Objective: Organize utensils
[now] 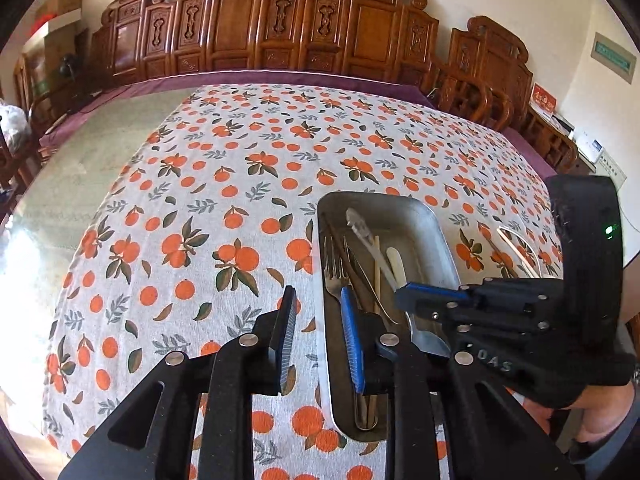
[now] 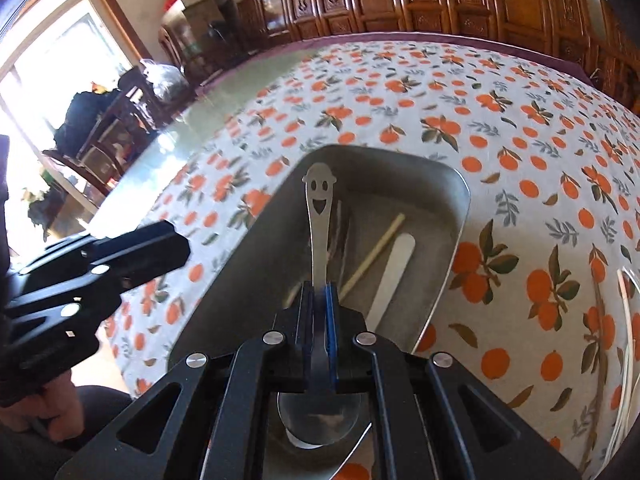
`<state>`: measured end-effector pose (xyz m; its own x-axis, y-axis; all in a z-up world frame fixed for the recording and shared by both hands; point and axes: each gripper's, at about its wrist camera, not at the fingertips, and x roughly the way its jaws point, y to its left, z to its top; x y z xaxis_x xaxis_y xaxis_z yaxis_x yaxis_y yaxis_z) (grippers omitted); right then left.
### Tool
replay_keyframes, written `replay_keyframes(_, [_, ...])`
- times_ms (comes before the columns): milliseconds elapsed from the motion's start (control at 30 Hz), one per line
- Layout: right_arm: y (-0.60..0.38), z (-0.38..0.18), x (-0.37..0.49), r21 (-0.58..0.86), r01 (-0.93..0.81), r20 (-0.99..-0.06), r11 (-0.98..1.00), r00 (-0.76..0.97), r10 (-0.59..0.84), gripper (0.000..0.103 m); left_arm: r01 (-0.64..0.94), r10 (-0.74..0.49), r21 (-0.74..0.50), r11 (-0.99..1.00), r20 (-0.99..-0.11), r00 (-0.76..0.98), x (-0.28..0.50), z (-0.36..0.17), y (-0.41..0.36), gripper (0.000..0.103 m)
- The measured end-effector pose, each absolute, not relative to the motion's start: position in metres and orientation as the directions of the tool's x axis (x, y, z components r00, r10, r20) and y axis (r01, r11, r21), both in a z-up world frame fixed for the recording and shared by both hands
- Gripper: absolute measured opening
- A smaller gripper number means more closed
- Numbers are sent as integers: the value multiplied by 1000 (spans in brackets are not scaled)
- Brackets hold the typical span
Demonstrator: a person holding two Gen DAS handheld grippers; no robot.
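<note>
The metal tray [image 1: 436,224] is rectangular with rounded corners and rests on the orange-print tablecloth [image 1: 224,184]. Inside the tray, along its left wall, lie a metal fork [image 1: 334,268], a bamboo chopstick [image 1: 376,264] and a pale flat stick [image 1: 398,266], all roughly lengthwise. A steel spoon [image 2: 318,216], its handle end cut with a smiling face, is clamped above the tray, handle pointing toward the tray's far wall.

This was a home dining room: a counter [image 1: 120,152] under an orange-print tablecloth [image 1: 240,168] stood before a row of carved wooden chairs [image 1: 280,28], with a sunlit window [image 2: 60,60] off beside the counter and cardboard boxes [image 1: 66,0] stacked behind the chairs.
</note>
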<state>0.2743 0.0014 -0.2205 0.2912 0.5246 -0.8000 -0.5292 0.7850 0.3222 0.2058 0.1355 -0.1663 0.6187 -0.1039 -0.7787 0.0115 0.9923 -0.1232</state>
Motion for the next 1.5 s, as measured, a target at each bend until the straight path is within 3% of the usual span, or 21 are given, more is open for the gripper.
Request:
replay_keyframes(233, [-12, -215, 278, 348, -515, -773, 784, 316, 550, 11, 23, -91, -99, 995, -773, 628, 206, -165, 125, 36])
replay_keyframes(533, [-116, -178, 258, 207, -523, -731, 827, 478, 486, 11, 69, -96, -68, 995, -774, 626, 203, -160, 92, 45])
replay_keyframes(667, [-172, -180, 256, 138, -486, -744, 863, 524, 414, 11, 101, -115, -65, 993, -767, 632, 198, -154, 72, 59])
replay_keyframes(733, [-198, -185, 259, 125, -457, -751, 880, 536, 385, 11, 111, -117, -60, 992, -766, 632, 197, -152, 62, 72])
replay_keyframes(1500, [-252, -251, 278, 183, -375, -821, 909, 450, 351, 11, 255, -181, -37, 966, -803, 568, 198, -175, -54, 74])
